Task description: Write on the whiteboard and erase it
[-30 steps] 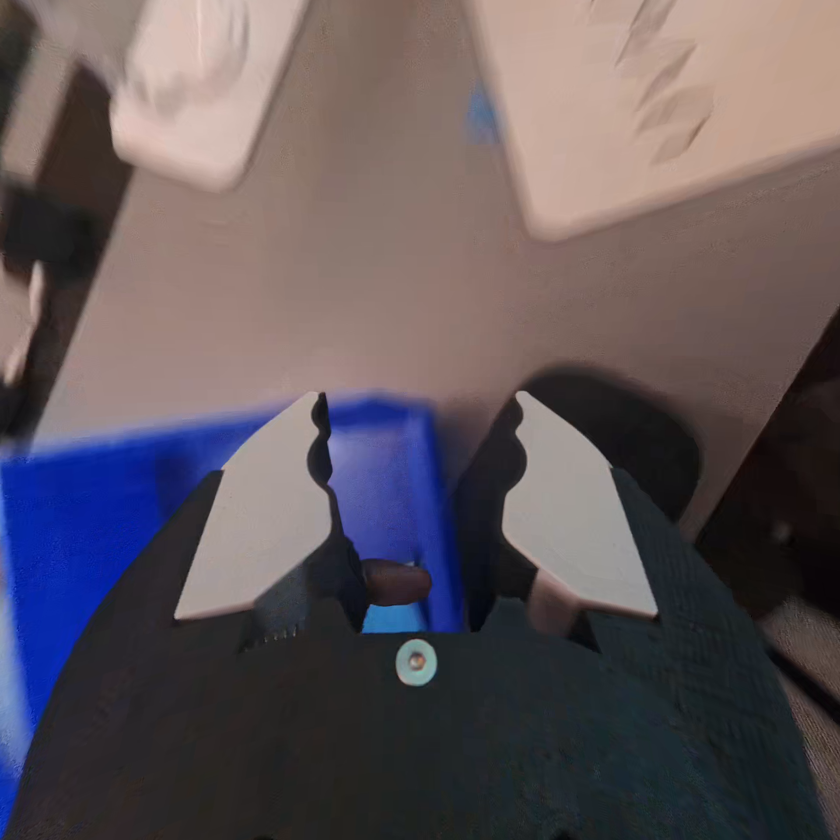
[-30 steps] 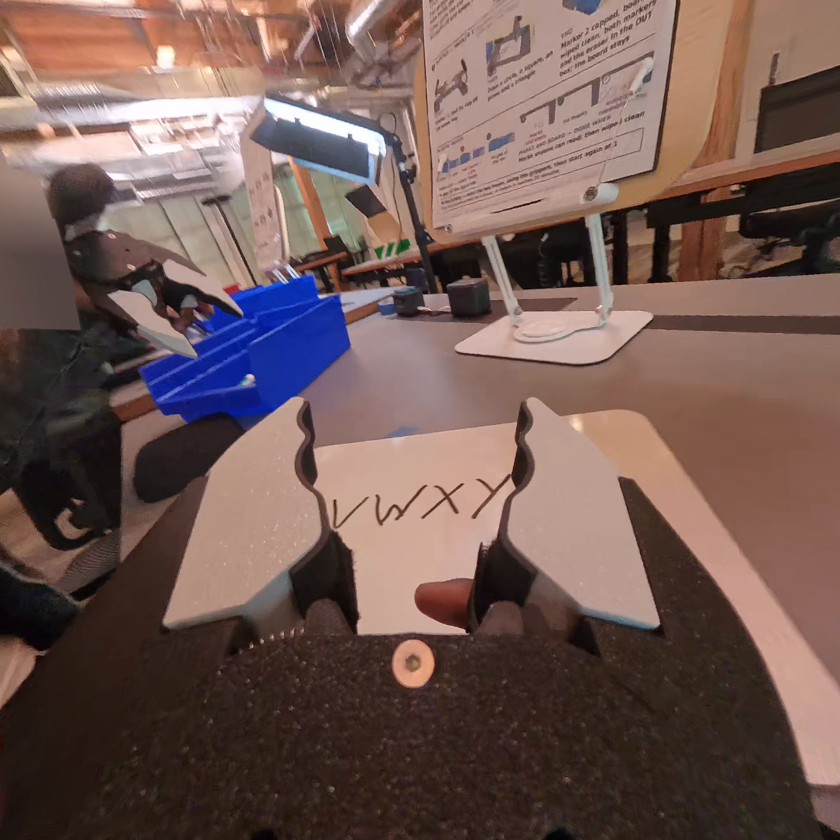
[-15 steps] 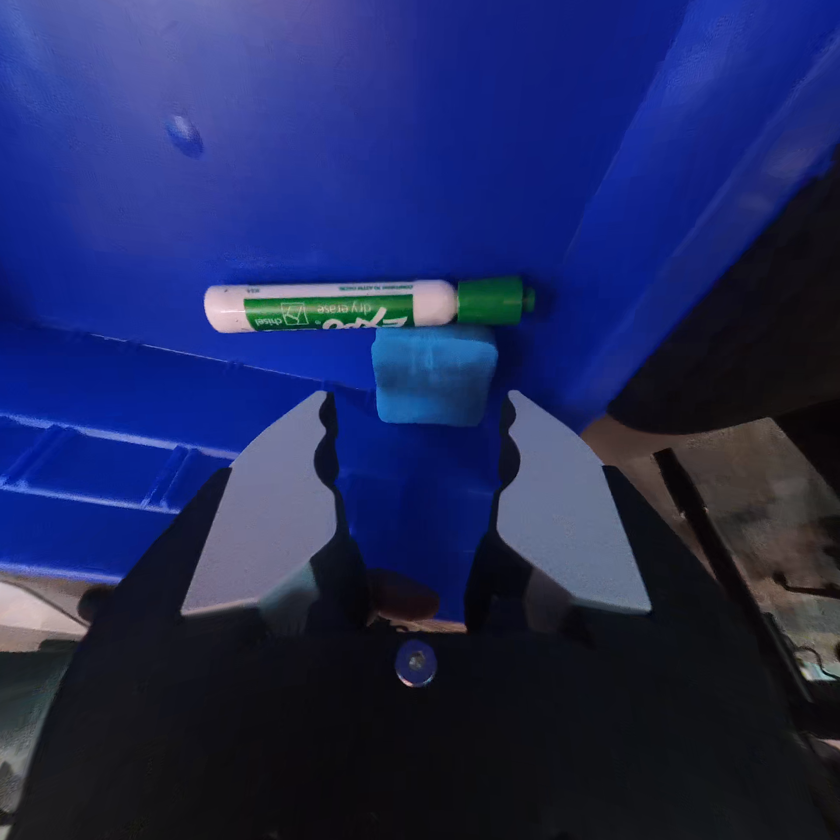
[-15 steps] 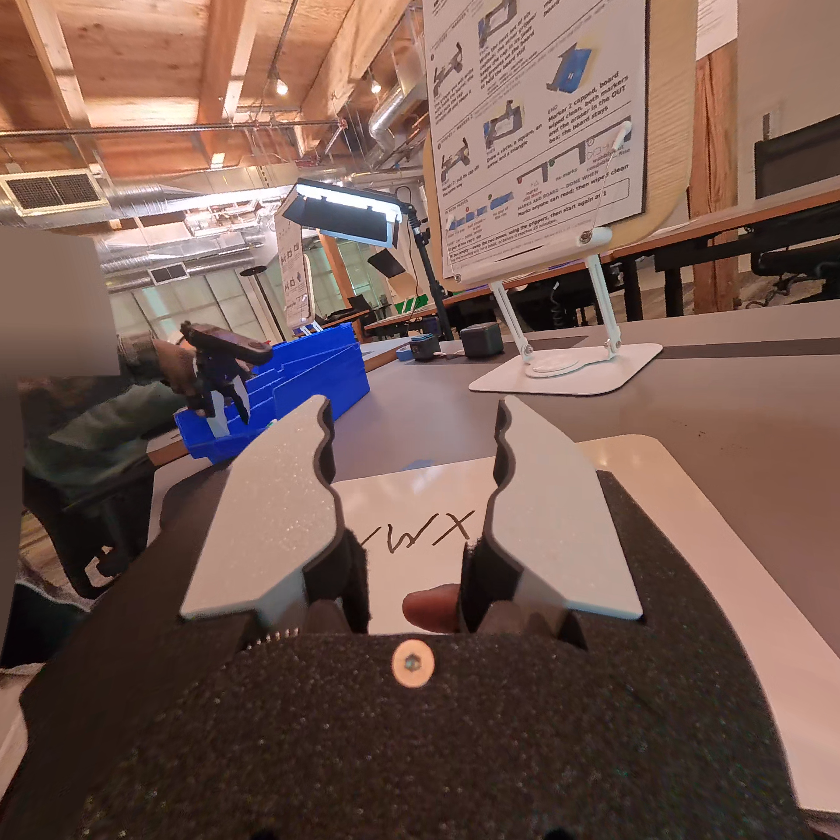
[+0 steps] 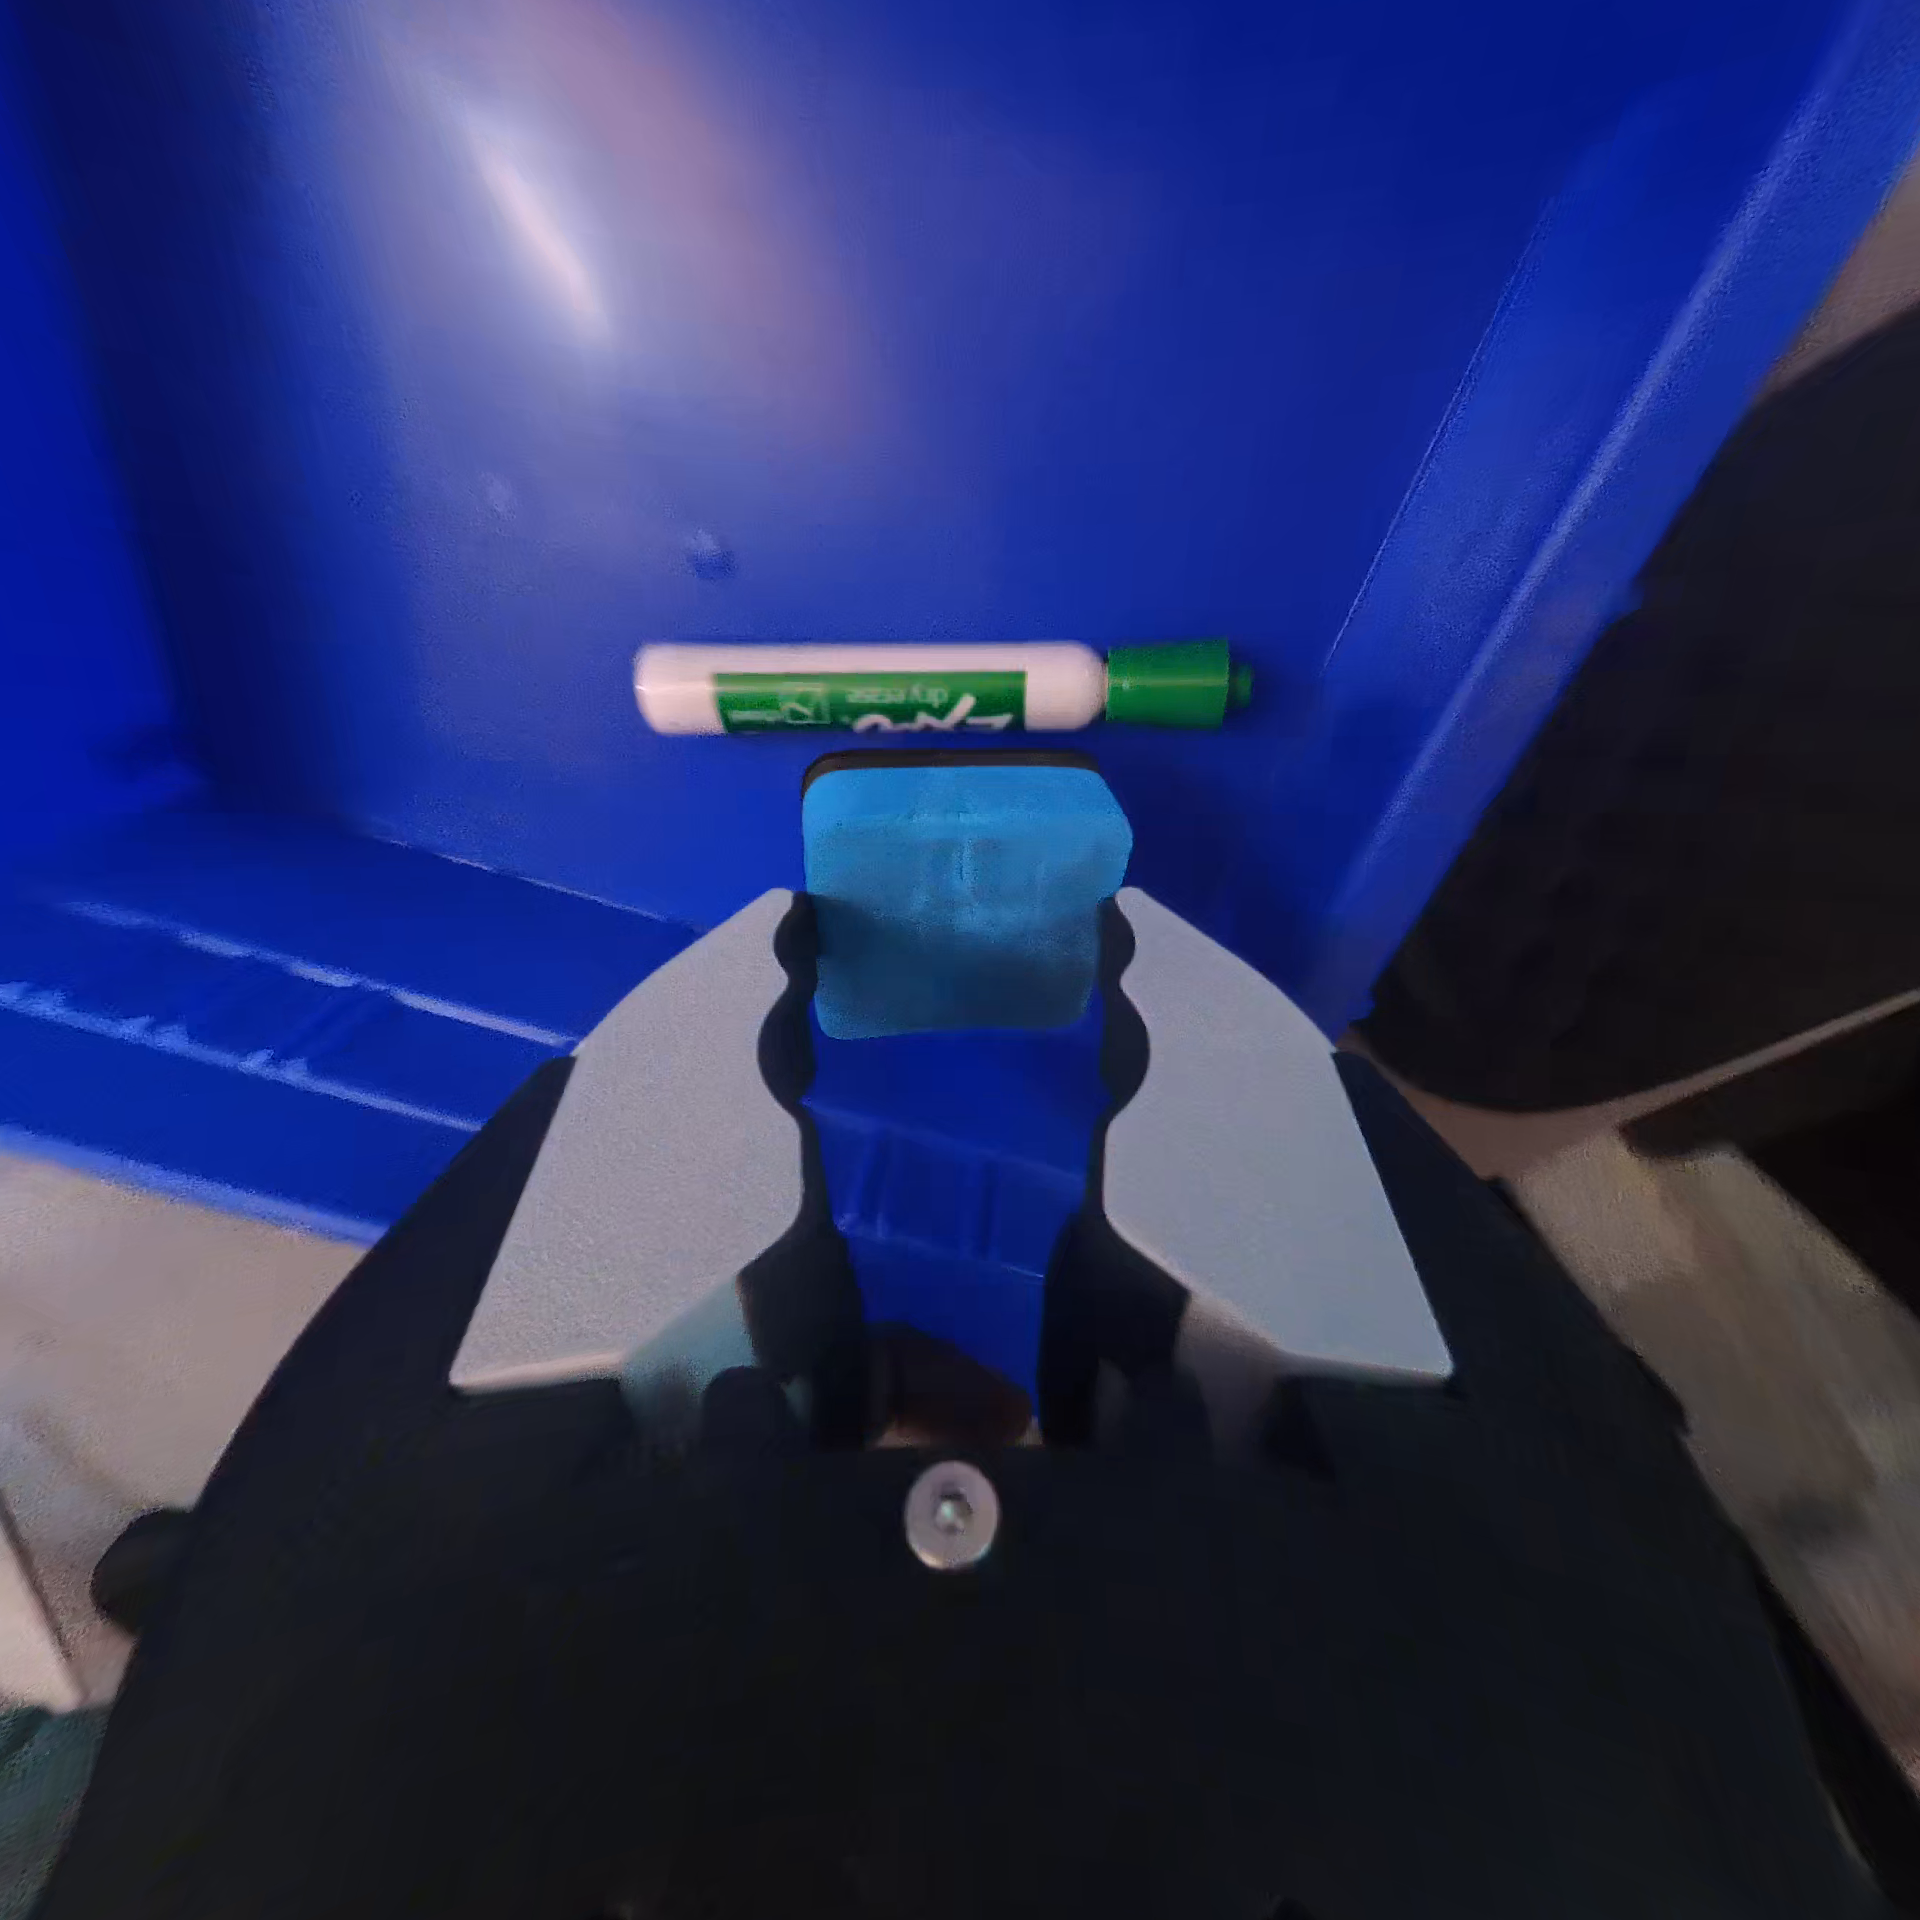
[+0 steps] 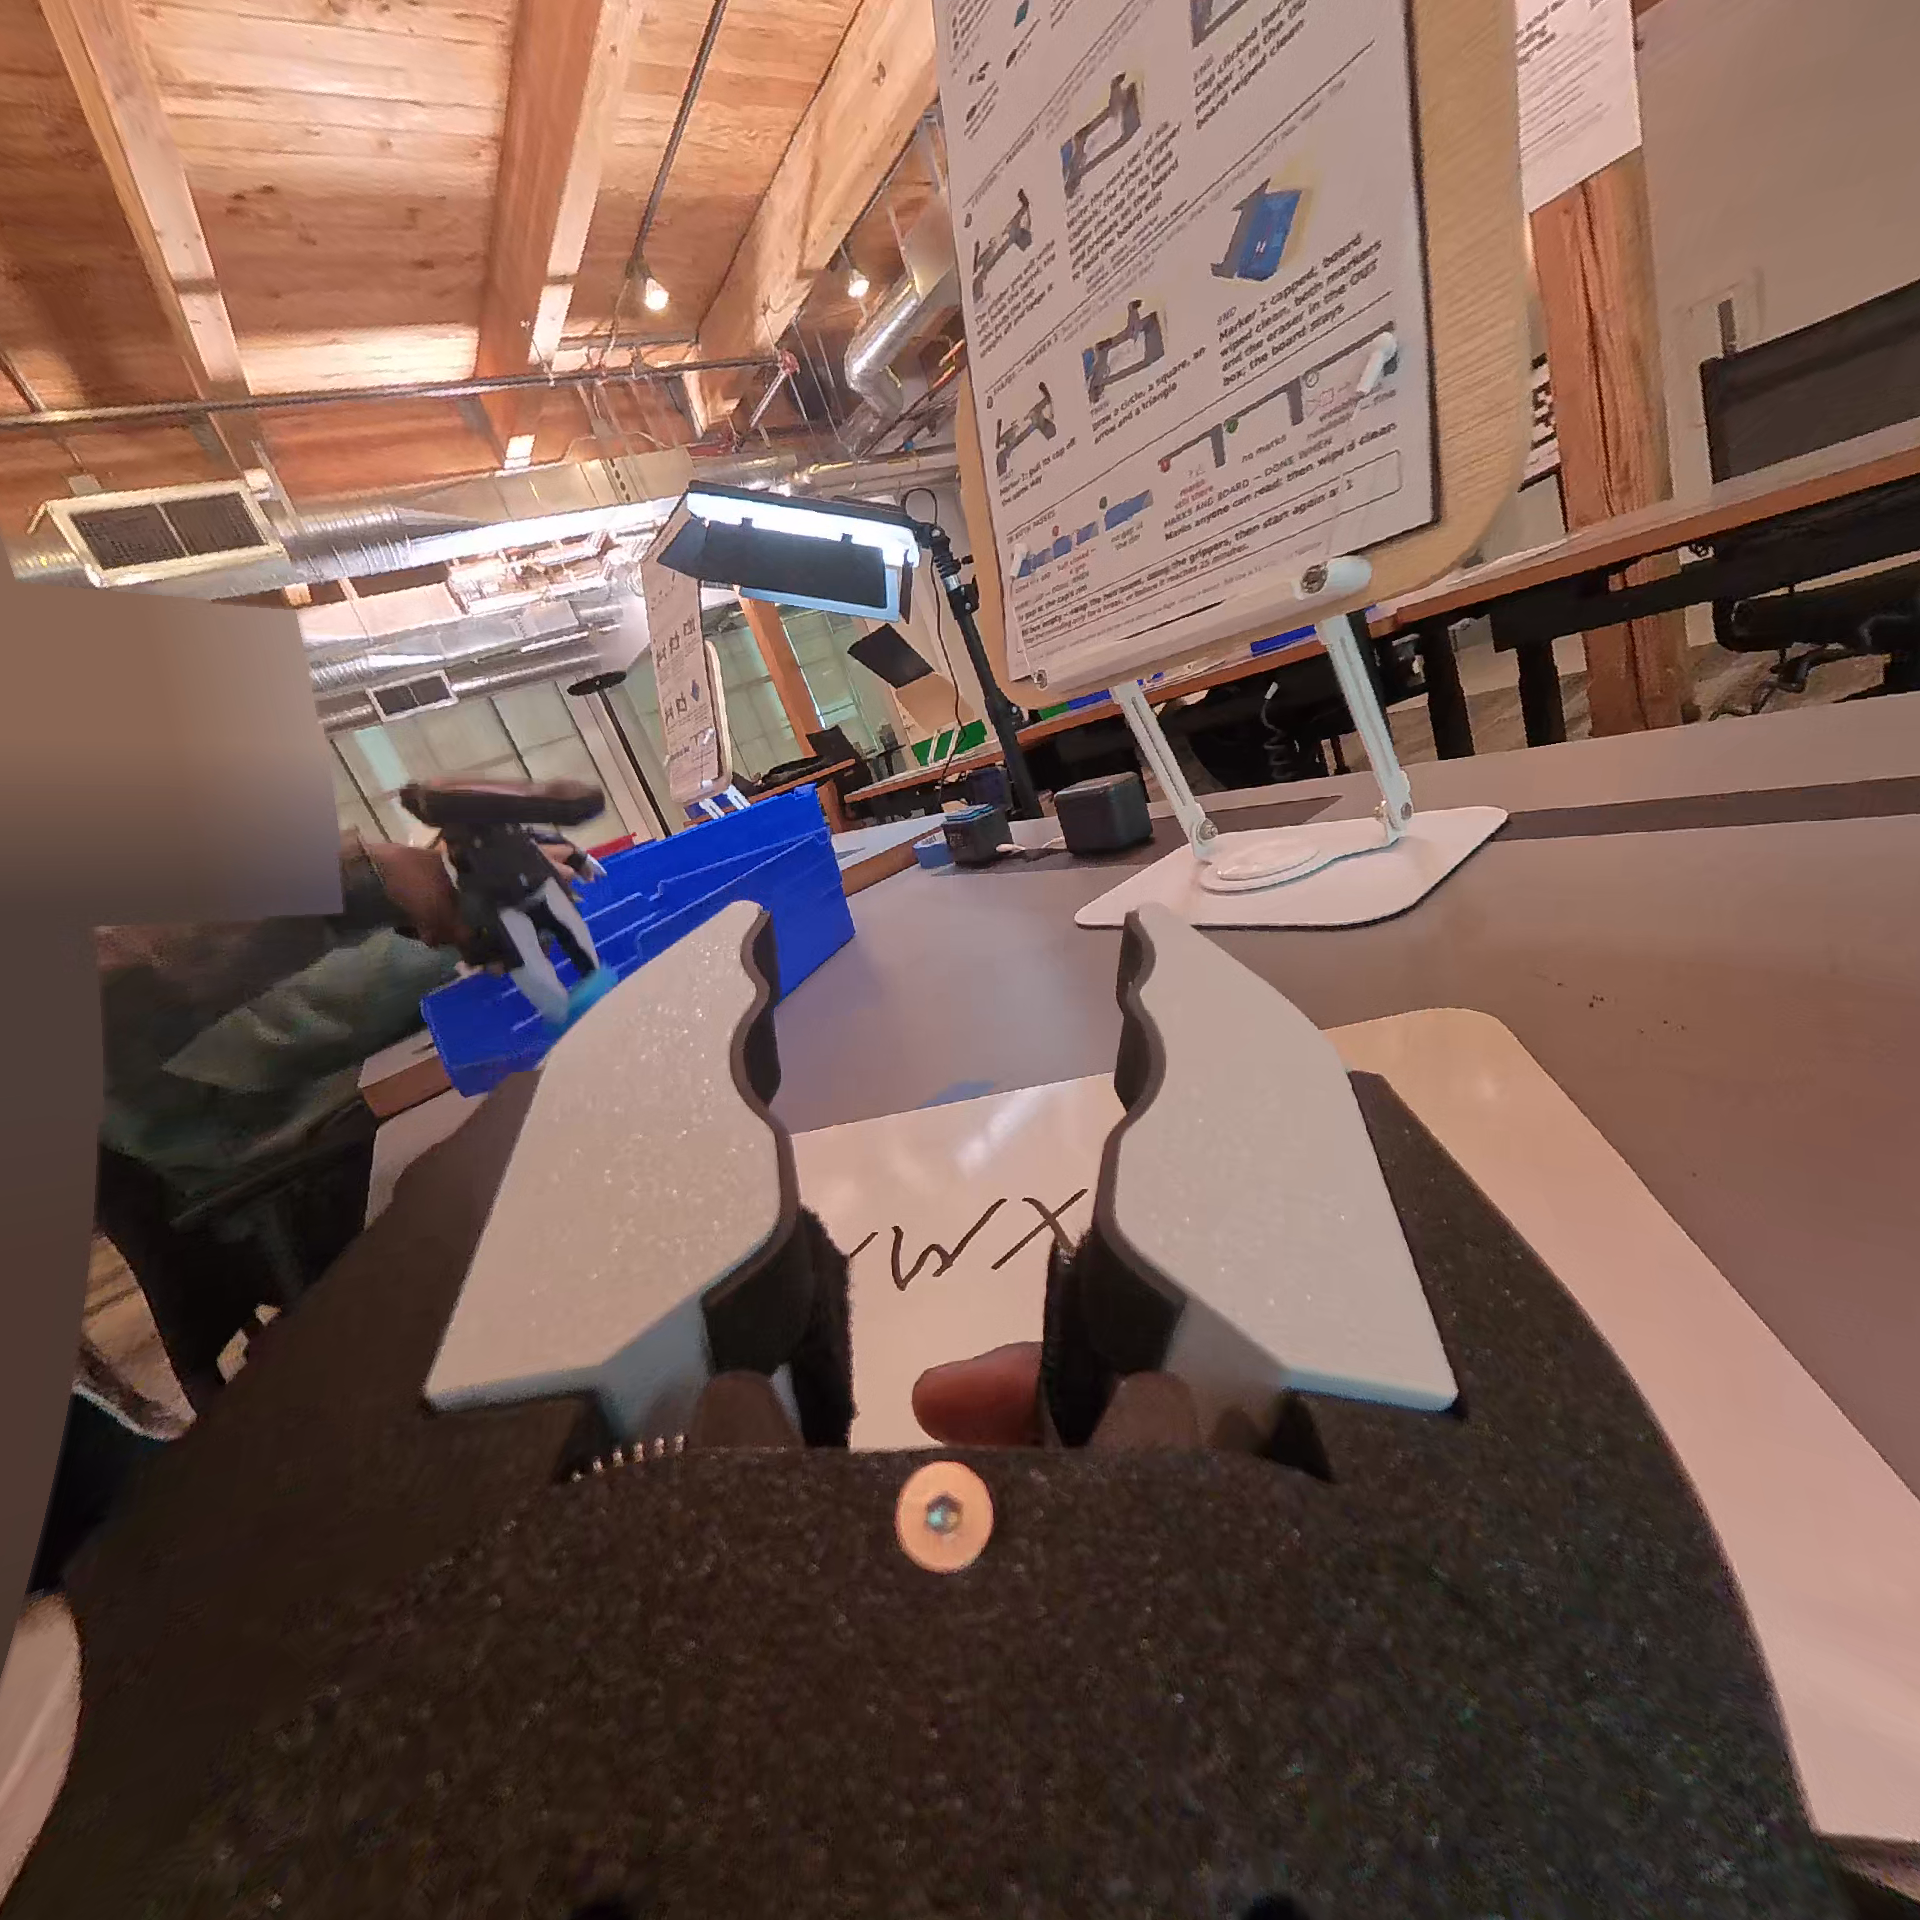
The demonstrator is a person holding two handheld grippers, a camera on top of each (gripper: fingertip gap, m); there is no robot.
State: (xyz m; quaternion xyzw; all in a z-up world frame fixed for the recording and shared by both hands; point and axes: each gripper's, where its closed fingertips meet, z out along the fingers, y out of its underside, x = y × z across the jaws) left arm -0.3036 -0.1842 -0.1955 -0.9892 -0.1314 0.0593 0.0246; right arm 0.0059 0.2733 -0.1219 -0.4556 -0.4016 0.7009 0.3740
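Item: eraser (image 5: pixel 961 904) — a small light-blue foam block with a thin dark felt layer on its far face, lying on the floor of the blue bin (image 5: pixel 935 312), its near half between the tips of the left gripper (image 5: pixel 956 935). The jaws stand around the block with the pads at or just off its two side faces; whether they press on it yet I cannot tell. Handling, as a judgement: very light, soft and compressible, not slippery and not fragile; best taken across the two foam sides, deep enough in the jaws that the felt face stays free to meet the board, and squeezed only lightly so it does not bulge or twist. Item: green-capped marker (image 5: pixel 940 688) — lying crosswise just beyond the eraser, clear of the jaws. Item: right gripper (image 6: pixel 945 997) — jaws spread with nothing between them, hovering above the whiteboard (image 6: pixel 1558 1299), whose dark handwritten marks (image 6: pixel 966 1242) show on the board between the inner ends of the jaws. View notes: only the left wrist view shows the bin's inside, the marker and the eraser's faces; only the right wrist view shows the whiteboard flat on the desk (image 6: pixel 1662 935), the bin's outer wall far left of its jaws, and the left gripper dipping into it from above.
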